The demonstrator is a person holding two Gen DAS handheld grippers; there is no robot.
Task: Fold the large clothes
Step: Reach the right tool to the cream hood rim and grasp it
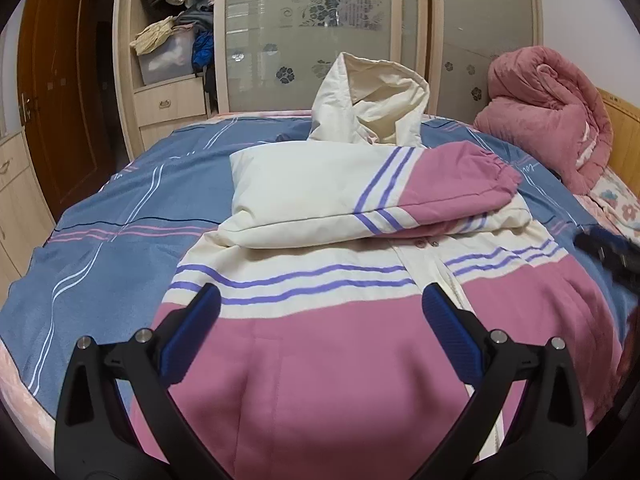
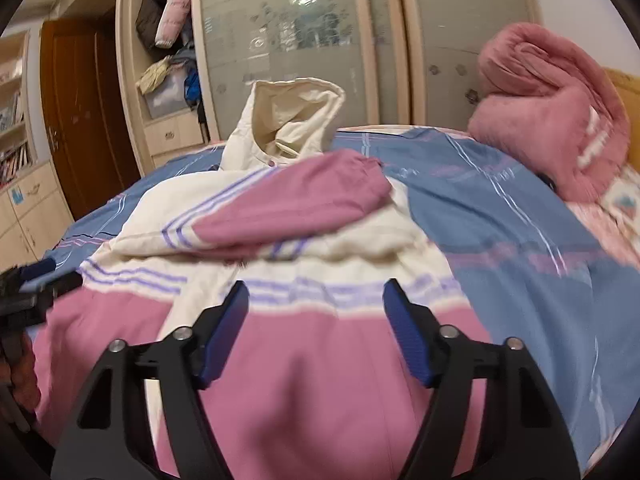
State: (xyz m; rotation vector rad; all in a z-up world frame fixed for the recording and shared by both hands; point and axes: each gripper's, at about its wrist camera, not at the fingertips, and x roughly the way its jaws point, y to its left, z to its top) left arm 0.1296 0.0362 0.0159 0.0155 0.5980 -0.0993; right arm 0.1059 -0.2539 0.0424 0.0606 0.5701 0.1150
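A cream-and-pink hooded jacket (image 1: 320,320) is lying flat on the blue striped bedspread (image 1: 100,240), front up, with one sleeve (image 1: 360,188) already lying folded across its chest and the hood (image 1: 372,104) standing up at the far end, toward the wardrobe (image 1: 304,32). Left of the jacket's button placket, the left gripper (image 1: 320,312) is hovering over the pink hem panel, its jaws spread wide and pinching nothing. Right of the placket, the right gripper (image 2: 316,308) is hanging over the same panel, jaws parted and empty too. Judging by the layout, the hem fold is next: each gripper would do well to take a bottom corner, lifting both evenly so the panel lands square on the sleeve. The jacket's near hem is lying cut off below both views, the second sleeve is hidden, and the right wrist view is blurring.
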